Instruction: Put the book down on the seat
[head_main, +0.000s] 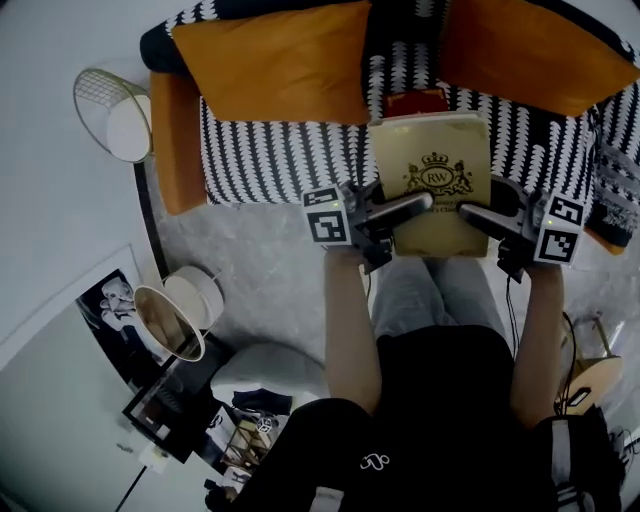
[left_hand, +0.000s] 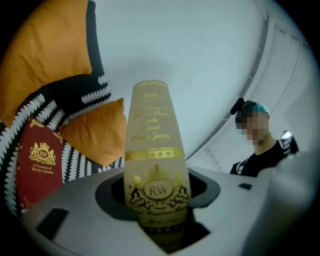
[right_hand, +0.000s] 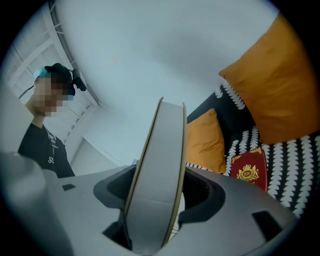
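A cream book (head_main: 432, 180) with a gold crest is held flat over the front of the black-and-white patterned sofa seat (head_main: 270, 160). My left gripper (head_main: 415, 205) clamps its left edge; in the left gripper view the gold-printed spine (left_hand: 152, 150) stands tight between the jaws. My right gripper (head_main: 475, 213) is at the right edge. In the right gripper view the page edge (right_hand: 160, 175) runs between the jaws, with a thin light slit beside it, so those jaws stand open around it.
A red book (head_main: 415, 102) lies on the seat just beyond the cream one. Orange cushions (head_main: 275, 60) (head_main: 530, 50) lean on the backrest. A white wire basket (head_main: 110, 110) and a round stand (head_main: 170, 320) are on the floor at left. The person's knees are under the book.
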